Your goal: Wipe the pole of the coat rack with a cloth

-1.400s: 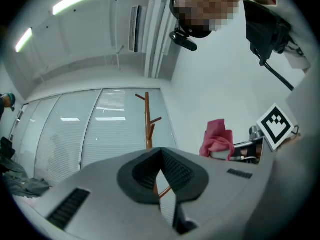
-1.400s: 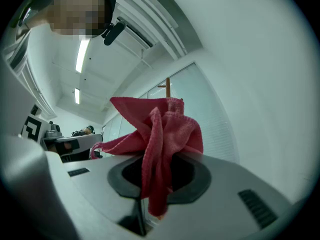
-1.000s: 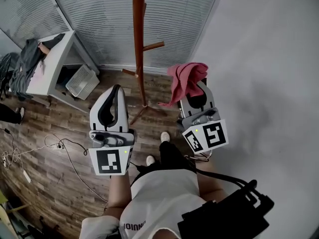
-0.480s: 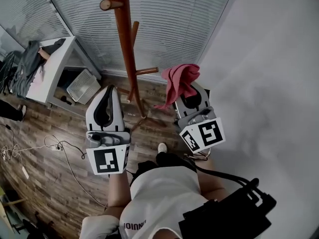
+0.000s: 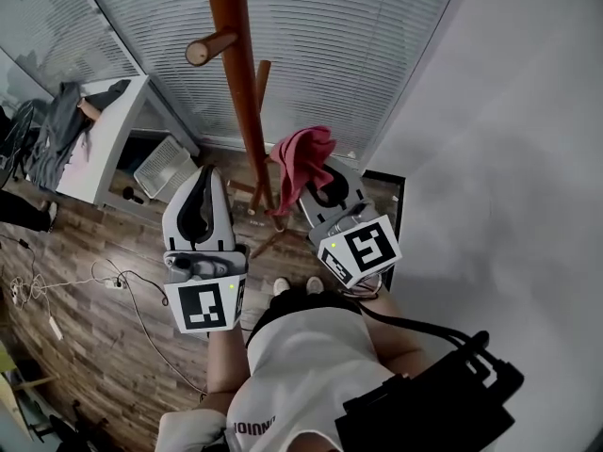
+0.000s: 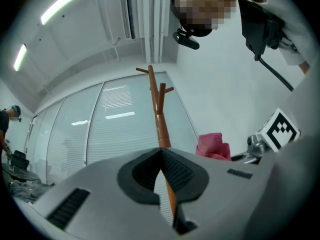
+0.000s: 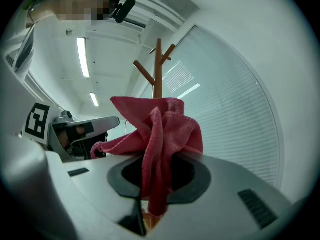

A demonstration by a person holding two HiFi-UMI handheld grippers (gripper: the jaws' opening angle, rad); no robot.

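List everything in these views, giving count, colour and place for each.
coat rack: one, reddish-brown wood, straight ahead
blinds: white, behind the coat rack
cloth: one, pink-red, bunched in the right gripper, close beside the coat rack
desk: one, white, far left
clothes: one pile, mostly dark, on the desk
basket: one, white, on the floor by the desk
cables: several, black and white, on the brown floor at left
left gripper: one, grey, jaws together, empty, left of the coat rack
right gripper: one, grey, shut on the cloth
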